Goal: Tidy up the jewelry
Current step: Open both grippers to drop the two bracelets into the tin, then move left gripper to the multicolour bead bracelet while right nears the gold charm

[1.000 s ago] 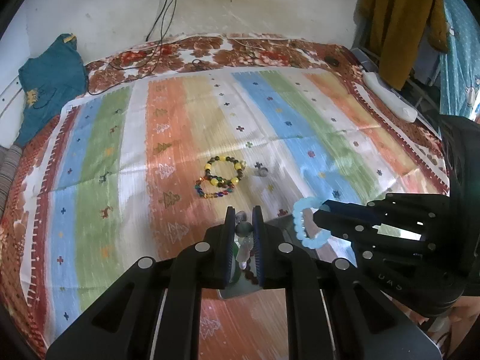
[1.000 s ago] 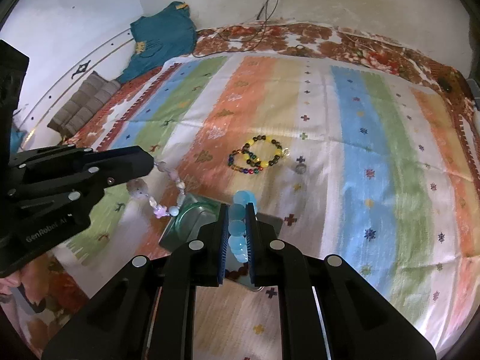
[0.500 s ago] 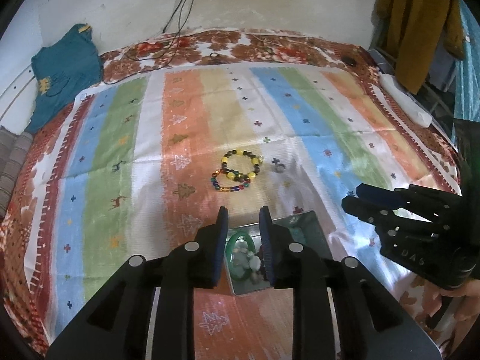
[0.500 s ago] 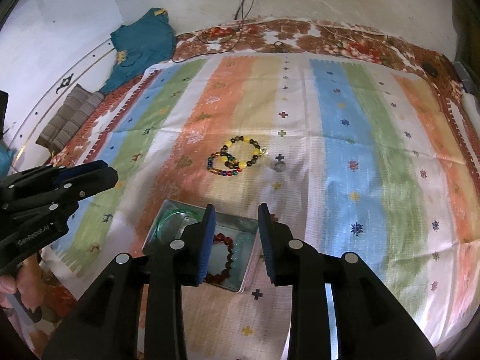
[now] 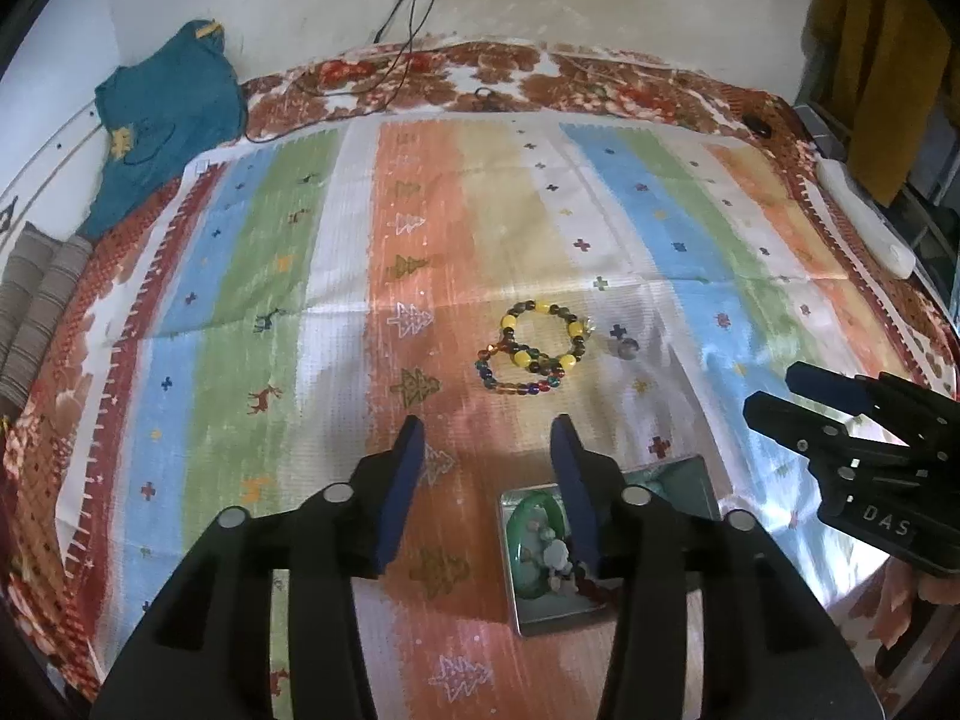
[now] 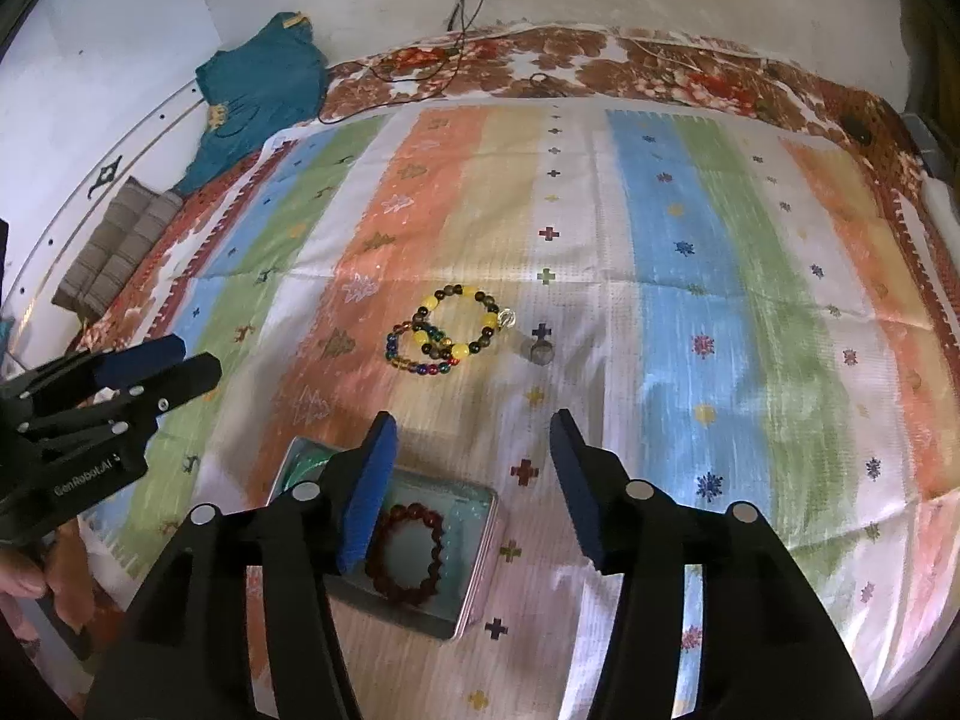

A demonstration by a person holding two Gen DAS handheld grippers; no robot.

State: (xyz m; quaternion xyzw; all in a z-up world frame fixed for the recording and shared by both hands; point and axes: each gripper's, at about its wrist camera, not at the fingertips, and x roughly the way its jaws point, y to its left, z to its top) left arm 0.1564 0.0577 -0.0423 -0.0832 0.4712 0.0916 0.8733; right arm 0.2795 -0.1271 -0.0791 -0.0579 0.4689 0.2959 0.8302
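Observation:
A metal tin [image 5: 543, 615] [image 6: 474, 570] lies on the striped cloth near the front edge. It holds a green bangle [image 5: 528, 534], a pale bead bracelet [image 5: 555, 558] and a dark red bead bracelet [image 6: 408, 546]. A yellow-and-dark bead bracelet [image 5: 543, 336] [image 6: 462, 318] overlaps a multicoloured one [image 5: 516, 381] [image 6: 420, 360] further out. A small ring [image 5: 627, 349] [image 6: 542, 353] lies to their right. My left gripper [image 5: 489, 468] is open and empty above the tin's left side. My right gripper [image 6: 474, 468] is open and empty above the tin's right side.
The striped cloth [image 5: 240, 312] covers a floral blanket [image 6: 660, 66]. A teal garment [image 5: 162, 120] and a folded grey cloth [image 5: 36, 312] lie at far left. Cables [image 5: 408, 12] hang down the back wall. A yellow garment [image 5: 876, 60] hangs at right.
Both grippers opened and dropped their bracelets into the tin, then pulled back and up. The left one let go of the pale bead bracelet, the right one of the light blue bracelet.

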